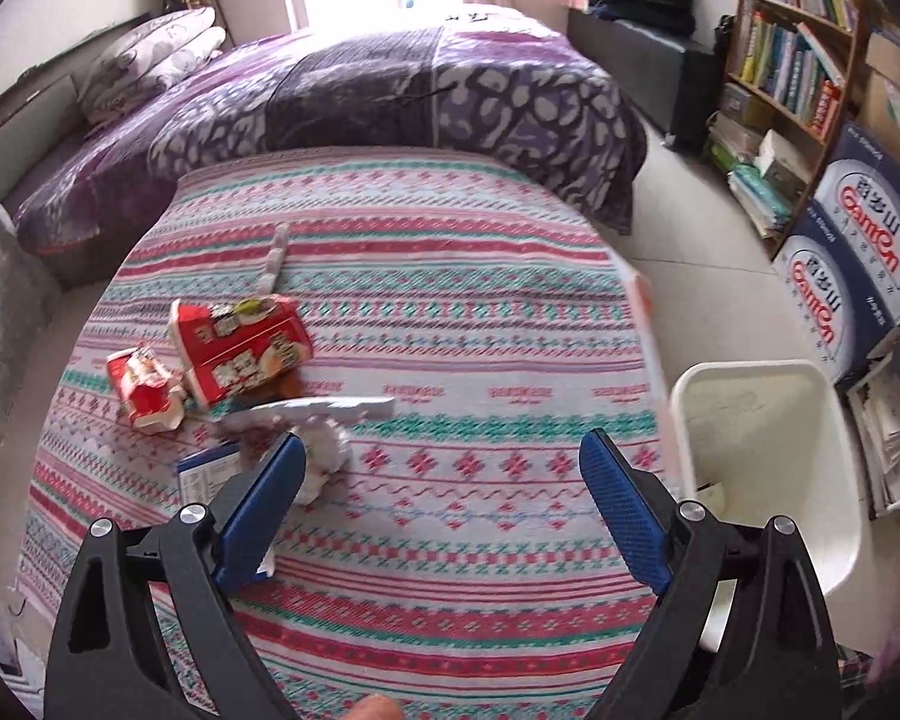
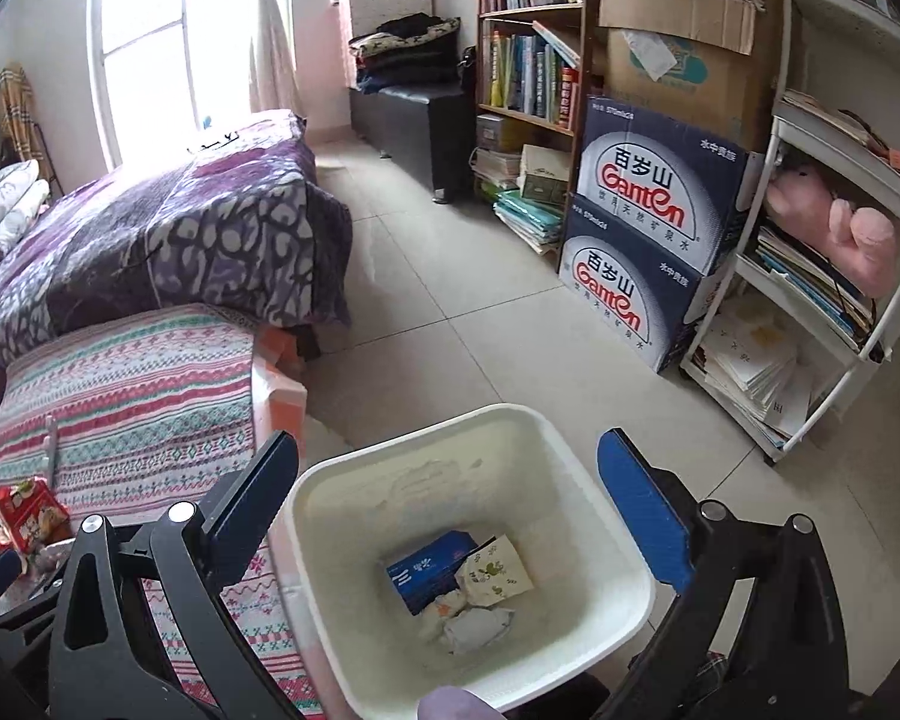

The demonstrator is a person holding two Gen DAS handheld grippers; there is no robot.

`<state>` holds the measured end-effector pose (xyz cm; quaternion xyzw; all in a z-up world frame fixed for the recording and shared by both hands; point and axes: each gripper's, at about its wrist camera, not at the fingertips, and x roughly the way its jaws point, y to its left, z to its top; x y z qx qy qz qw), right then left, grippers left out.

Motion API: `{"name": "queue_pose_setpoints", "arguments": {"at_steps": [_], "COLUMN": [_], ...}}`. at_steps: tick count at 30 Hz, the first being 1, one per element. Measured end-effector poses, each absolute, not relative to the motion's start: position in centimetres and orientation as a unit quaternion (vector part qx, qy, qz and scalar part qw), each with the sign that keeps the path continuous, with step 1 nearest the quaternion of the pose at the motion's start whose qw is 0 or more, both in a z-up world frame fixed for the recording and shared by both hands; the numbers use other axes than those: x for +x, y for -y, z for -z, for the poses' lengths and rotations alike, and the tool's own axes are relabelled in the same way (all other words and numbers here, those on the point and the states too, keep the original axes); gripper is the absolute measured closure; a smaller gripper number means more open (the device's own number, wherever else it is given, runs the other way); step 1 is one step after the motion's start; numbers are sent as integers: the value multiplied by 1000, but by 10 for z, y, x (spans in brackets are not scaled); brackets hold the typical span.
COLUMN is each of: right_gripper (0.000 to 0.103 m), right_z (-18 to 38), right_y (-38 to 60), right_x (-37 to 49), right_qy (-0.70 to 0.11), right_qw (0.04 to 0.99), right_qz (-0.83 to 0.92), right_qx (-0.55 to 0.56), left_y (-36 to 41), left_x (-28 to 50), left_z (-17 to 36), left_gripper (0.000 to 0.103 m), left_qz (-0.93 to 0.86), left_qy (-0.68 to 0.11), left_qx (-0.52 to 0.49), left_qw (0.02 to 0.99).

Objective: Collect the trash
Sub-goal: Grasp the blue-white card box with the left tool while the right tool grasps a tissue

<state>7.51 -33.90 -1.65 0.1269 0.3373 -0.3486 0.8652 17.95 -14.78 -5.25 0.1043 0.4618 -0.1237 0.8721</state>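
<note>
Trash [image 1: 240,354] lies by the table's left edge, ahead-left of your left gripper [image 1: 444,468], jaws wide, empty. Your right gripper [image 2: 447,468], equally spread and empty, hovers over the bin [image 2: 570,438].

in the left wrist view, white bin [image 1: 768,420] cut partly by the blue pad of the left claw [image 1: 444,468] and its black arm; bin floor mostly out of sight there. blue-and-white packet [image 1: 207,471] half covered by the other pad. crumpled white wad [image 1: 330,450] partly behind the same pad. pale strip [image 1: 330,407] smeared by motion blur. print on the red carton [image 1: 240,348] and the small red pack [image 1: 141,387] too blurred to read. in the right wrist view, same red packs [image 2: 24,516] squeezed at the frame's left edge, partly behind black arms. near rim of the bin [image 2: 510,420] hidden behind a blurred fingertip [image 2: 450,705].
</note>
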Motion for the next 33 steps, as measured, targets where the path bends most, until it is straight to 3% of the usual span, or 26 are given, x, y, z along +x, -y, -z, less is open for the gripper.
{"name": "queue_pose_setpoints", "arguments": {"at_steps": [14, 22, 25, 26, 27, 33], "right_gripper": [7, 7, 7, 7, 7, 7], "right_z": [39, 57, 65, 68, 70, 84], "right_y": [267, 241, 227, 221, 215, 178], "right_x": [126, 150, 159, 162, 165, 183], "right_qy": [-392, -427, -438, -442, -445, -463], "right_qw": [877, 873, 872, 872, 872, 874], "right_qz": [267, 208, 181, 171, 161, 88], "right_qx": [82, 112, 123, 126, 127, 120], "left_y": [49, 14, -2, -6, -10, -38], "left_x": [222, 239, 243, 244, 245, 251], "left_z": [117, 148, 148, 146, 144, 136], "left_gripper": [13, 14, 31, 43, 48, 48], "left_qz": [18, 45, 54, 53, 52, 43], "left_qy": [-577, -635, -640, -637, -636, -635], "left_qx": [123, 65, 32, 34, 30, -10], "left_qw": [807, 768, 766, 768, 769, 771]}}
